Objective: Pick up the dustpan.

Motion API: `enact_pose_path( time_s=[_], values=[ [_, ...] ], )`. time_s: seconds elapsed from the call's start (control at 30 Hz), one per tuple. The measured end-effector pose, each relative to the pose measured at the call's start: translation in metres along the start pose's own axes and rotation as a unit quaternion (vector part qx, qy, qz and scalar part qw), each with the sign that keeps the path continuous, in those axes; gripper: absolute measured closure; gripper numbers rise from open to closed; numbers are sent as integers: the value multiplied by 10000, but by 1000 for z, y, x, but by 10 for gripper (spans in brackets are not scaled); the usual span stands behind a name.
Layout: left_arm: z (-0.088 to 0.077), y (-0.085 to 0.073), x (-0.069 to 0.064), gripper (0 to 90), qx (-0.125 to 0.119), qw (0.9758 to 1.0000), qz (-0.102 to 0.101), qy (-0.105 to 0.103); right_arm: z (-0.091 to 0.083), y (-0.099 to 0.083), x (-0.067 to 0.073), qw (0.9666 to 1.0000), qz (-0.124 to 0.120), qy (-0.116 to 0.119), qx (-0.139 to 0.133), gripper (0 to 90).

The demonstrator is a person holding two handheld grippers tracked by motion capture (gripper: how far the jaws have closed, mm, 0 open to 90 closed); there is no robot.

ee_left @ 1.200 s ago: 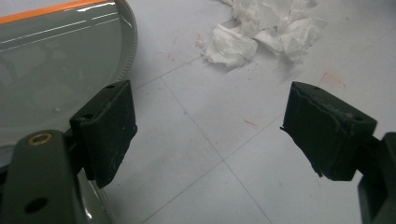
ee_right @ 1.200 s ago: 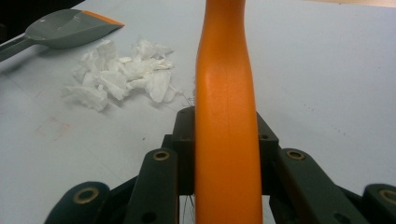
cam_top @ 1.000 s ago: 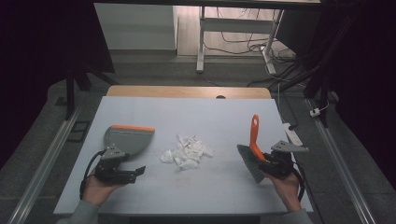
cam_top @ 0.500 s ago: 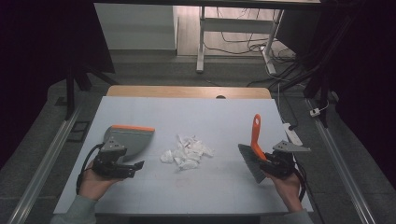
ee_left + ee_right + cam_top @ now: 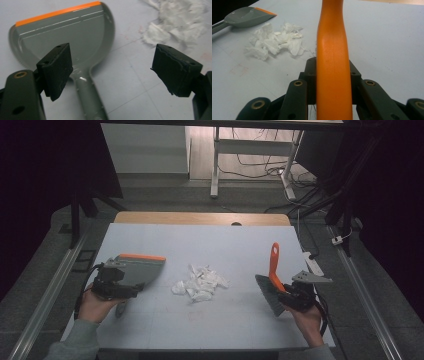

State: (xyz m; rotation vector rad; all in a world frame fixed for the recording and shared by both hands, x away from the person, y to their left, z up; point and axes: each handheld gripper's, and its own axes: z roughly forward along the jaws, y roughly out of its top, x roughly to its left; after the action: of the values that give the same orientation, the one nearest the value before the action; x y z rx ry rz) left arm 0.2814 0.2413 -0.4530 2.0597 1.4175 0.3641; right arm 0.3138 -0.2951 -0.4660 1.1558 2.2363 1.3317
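Brush point(image 5: 333, 62) handle clenched in right tongs point(image 5: 332, 82), bristles hidden, left tongs point(image 5: 112, 72) released, dustpan point(image 5: 67, 37) handle cut off

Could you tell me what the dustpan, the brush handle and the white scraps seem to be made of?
Dustpan: probably moulded plastic, glossy grey, with an orange lip. Brush handle: smooth orange plastic with a soft sheen. White scraps: likely torn tissue or paper, matte and crumpled.

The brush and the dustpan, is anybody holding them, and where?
The right gripper is shut on the brush by its orange handle. The left gripper is open above the dustpan, holding nothing.
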Motion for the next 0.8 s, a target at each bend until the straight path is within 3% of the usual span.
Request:
enact_pose_path(
  time_s=[0.23,0.43,0.63,0.8],
  values=[
    [1,-7,14,163,268,9989,-300,238,0,-1,-1,10000,-8,-47,31,705],
    [6,-15,18,148,413,9978,-432,284,2,-1,1,10000,-17,-57,51,705],
    [24,-22,24,116,718,9942,-718,355,3,-2,1,9999,-39,-60,72,705],
    [31,-25,27,109,768,9928,-831,380,3,-2,1,9999,-41,-78,79,705]
  ],
)
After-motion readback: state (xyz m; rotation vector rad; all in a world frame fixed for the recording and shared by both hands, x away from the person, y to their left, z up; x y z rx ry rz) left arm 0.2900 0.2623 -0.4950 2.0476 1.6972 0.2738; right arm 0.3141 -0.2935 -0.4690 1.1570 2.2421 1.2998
